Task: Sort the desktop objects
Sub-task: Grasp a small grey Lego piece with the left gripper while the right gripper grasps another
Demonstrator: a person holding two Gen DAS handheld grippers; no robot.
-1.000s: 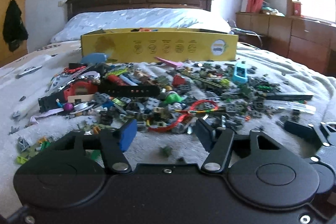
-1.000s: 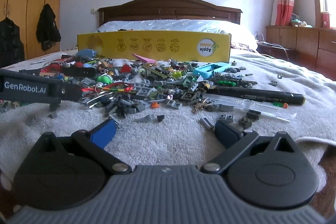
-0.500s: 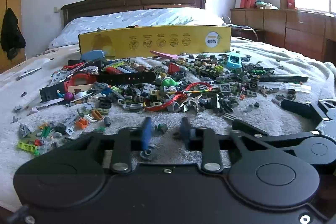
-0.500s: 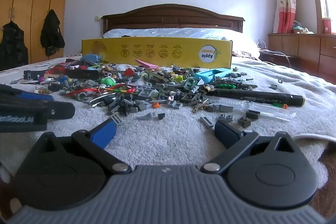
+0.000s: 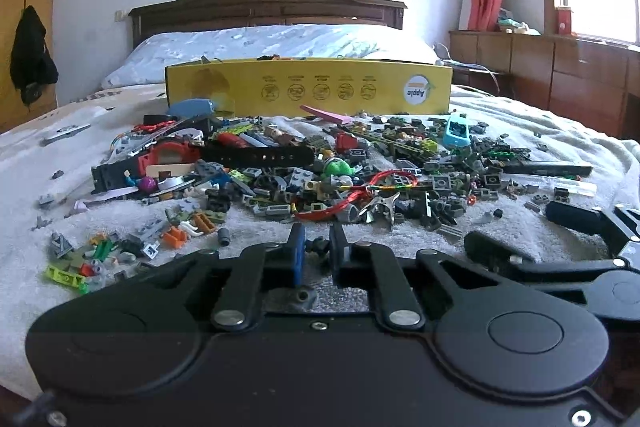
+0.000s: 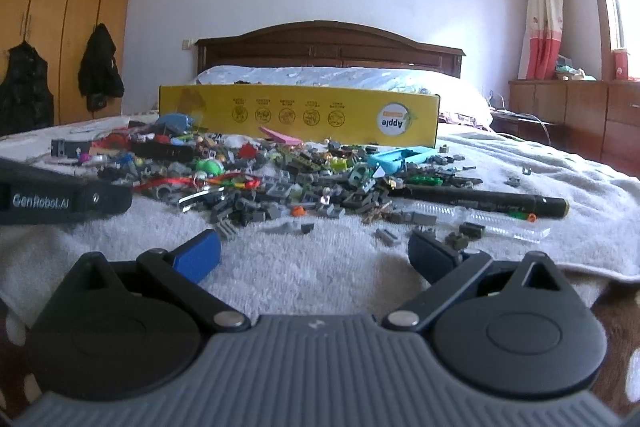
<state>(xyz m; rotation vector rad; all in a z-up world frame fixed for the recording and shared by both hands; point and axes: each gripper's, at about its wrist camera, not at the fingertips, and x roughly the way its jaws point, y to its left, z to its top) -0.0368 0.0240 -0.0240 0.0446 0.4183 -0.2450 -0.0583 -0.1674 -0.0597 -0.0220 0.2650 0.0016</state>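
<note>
A heap of small toy bricks and odd items (image 5: 320, 167) lies on a white towel (image 5: 120, 207) on the bed; the heap also shows in the right wrist view (image 6: 280, 179). My left gripper (image 5: 317, 247) is shut on a small dark brick piece (image 5: 319, 244), held just above the towel at the heap's near edge. My right gripper (image 6: 316, 247) is open and empty over bare towel, near the heap's front. A black marker pen (image 6: 480, 201) lies to the right. The left gripper's arm (image 6: 60, 199) enters the right wrist view from the left.
A yellow cardboard box (image 5: 308, 89) stands behind the heap, in front of the pillows and the wooden headboard (image 5: 268, 7). A smaller cluster of bricks (image 5: 100, 255) lies at the left. A wooden cabinet (image 5: 560, 75) runs along the right wall.
My left gripper has closed from wide open onto a small dark piece and drawn back and up from the heap. My right gripper has stayed open and risen slightly.
</note>
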